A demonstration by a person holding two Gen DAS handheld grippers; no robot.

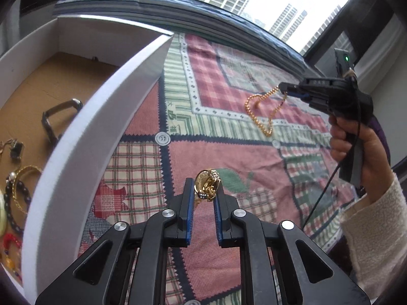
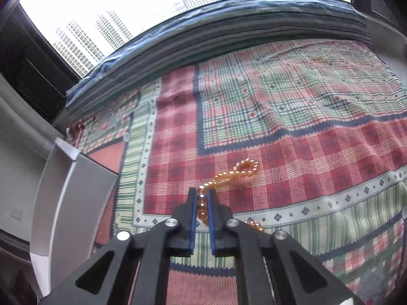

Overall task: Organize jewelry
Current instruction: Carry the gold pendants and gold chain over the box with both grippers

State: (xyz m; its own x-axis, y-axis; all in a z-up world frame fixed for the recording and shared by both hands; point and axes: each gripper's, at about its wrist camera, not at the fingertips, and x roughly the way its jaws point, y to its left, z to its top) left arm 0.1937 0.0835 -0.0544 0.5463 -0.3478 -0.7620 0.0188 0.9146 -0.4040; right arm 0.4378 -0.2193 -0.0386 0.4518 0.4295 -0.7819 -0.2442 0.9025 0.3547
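Note:
My left gripper is shut on a gold ring with small stones, held above the patchwork cloth just right of the white box. My right gripper is shut on a gold bead chain that hangs from its tips over the cloth. In the right wrist view the right gripper pinches the chain, whose loose end trails forward and its other end drops behind the right finger. The box also shows in the right wrist view at the left.
The box has a brown floor holding a grey buckle-like piece, a gold bangle, a dark bead bracelet and red beads. The patchwork cloth covers the surface. A folded blue blanket runs along the window.

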